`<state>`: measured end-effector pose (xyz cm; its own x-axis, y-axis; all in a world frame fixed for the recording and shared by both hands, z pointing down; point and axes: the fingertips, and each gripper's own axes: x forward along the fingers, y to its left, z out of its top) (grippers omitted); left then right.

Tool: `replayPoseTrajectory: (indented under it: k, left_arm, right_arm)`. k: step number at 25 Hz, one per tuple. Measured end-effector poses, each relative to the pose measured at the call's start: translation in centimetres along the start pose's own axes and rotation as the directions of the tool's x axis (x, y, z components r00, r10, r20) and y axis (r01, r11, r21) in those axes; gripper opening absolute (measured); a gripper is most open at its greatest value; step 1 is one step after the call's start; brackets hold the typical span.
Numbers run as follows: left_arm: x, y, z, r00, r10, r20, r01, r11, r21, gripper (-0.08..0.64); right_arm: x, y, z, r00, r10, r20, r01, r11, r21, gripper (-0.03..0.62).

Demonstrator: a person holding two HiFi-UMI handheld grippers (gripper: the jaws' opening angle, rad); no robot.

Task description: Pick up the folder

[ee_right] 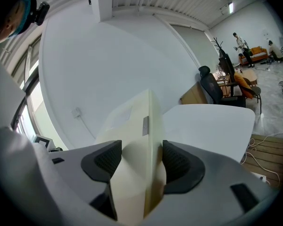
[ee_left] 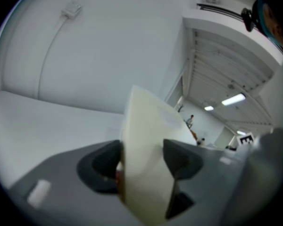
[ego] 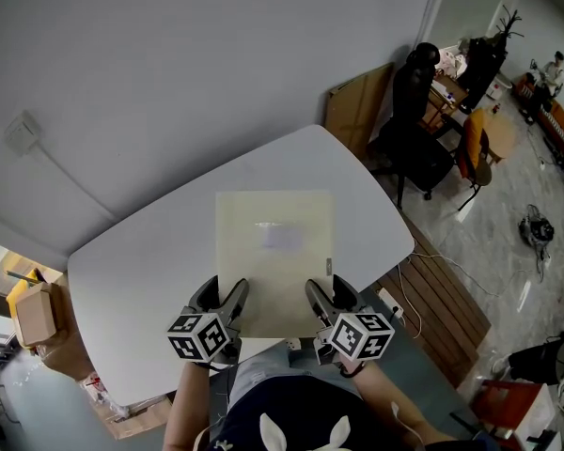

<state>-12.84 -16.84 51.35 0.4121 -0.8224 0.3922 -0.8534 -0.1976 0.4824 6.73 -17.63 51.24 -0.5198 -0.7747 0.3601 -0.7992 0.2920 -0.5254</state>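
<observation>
Item: folder (ego: 274, 252), cream, flat, rectangular. It is located over the middle of the white bench (ego: 141, 271), its near edge at the bench's near edge, in front of the person. A pale patch (ego: 282, 236) is noted on its upper face and a small grey tab (ego: 328, 265) near its right edge. Whether the far edge rests on the bench cannot be told.

Left claw (ego: 223, 297): pressed onto the folder's near left corner. In the left gripper view the sheet (ee_left: 146, 140) is seen pinched between both dark pads (ee_left: 104, 166).

Right claw (ego: 331, 297): pressed onto the near right corner. In the right gripper view the folder edge (ee_right: 137, 126) is seen clamped between the pads (ee_right: 179, 166), the grey tab just beyond them.

Marker cubes (ego: 197, 336): one is carried on each gripper.

Surroundings: a wall socket (ego: 22, 134) with cable on the grey wall; a black office chair (ego: 414, 130) well beyond the bench's far right corner; a cardboard box (ego: 33, 313) on the floor at left.
</observation>
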Motion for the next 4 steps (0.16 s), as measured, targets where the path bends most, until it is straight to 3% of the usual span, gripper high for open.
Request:
replayPoseTrajectory:
  k: [4]
  left_arm:
    - [0.3,-0.2,-0.29,1.0,-0.005,-0.007,0.005,1.0,-0.001,0.275]
  right_arm:
    - [-0.17,-0.3,-0.05,1.0,-0.004,0.001,0.004,1.0,0.0,0.272]
